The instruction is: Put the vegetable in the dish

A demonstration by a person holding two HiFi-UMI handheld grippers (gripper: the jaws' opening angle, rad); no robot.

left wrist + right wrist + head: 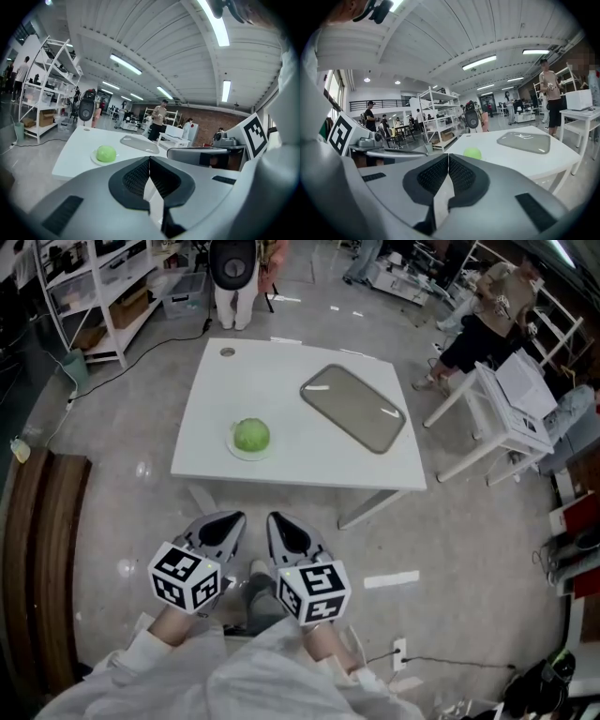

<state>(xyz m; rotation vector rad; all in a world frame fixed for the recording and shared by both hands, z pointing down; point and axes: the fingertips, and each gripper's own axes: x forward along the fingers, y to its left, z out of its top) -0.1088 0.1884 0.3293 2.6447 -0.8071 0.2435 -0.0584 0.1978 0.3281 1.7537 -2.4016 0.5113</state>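
Note:
A round green vegetable point(251, 435) sits on a small white plate point(234, 448) near the front left of the white table point(281, 409). A grey rounded rectangular dish point(353, 407) lies empty at the table's back right. Both grippers hang in front of the table, close to the person's body and well short of the vegetable. My left gripper point(229, 522) is shut with nothing in it; so is my right gripper point(279, 524). The left gripper view shows the vegetable point(106, 153) and the dish point(139, 144) ahead. The right gripper view shows the vegetable point(472, 153) and the dish point(524, 142).
A second white table point(502, 418) and seated people stand at the right. White shelving point(94, 296) with boxes lines the back left. A person stands beyond the table's far edge by a black fan point(233, 263). A wooden bench point(42, 549) runs along the left.

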